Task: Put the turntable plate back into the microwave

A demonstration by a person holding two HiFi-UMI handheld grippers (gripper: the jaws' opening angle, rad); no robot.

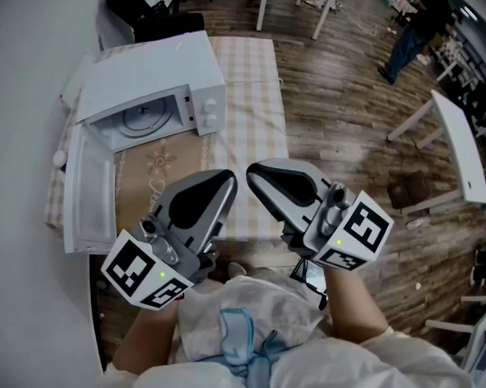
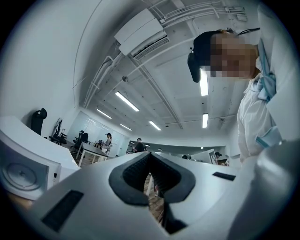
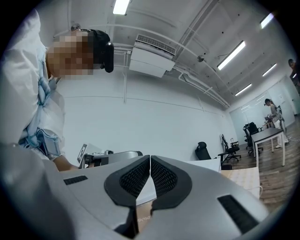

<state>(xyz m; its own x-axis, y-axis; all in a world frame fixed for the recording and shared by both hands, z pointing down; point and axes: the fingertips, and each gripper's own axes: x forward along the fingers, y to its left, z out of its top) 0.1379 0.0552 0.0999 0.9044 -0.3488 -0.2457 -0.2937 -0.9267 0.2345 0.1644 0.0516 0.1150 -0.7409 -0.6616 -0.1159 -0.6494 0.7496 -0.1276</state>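
Workstation seen from the head view, with both gripper views. A beige checked tablecloth (image 1: 250,77) covers the table ahead of both sets of jaws. The boxy white microwave oven (image 1: 156,73) stands on it, beyond the jaw tips and to their left, well apart from them. Its hinged white door (image 1: 86,198) is swung fully open and lies level, to the left of the left gripper. A brown patterned mat (image 1: 160,165) lies between the oven's mouth and the left jaws. The grey left gripper (image 1: 226,180) and the grey right gripper (image 1: 254,174) are held close to the person's chest, with their tips angled toward one another but not touching. In the left gripper view the black ribbed pads (image 2: 136,171) are pressed together with nothing between them; the oven shows low to their left. In the right gripper view the pads (image 3: 164,177) likewise meet, holding nothing. The round, pale turntable plate (image 1: 144,117) lies flat on the floor of the oven cavity, clear of both grippers.
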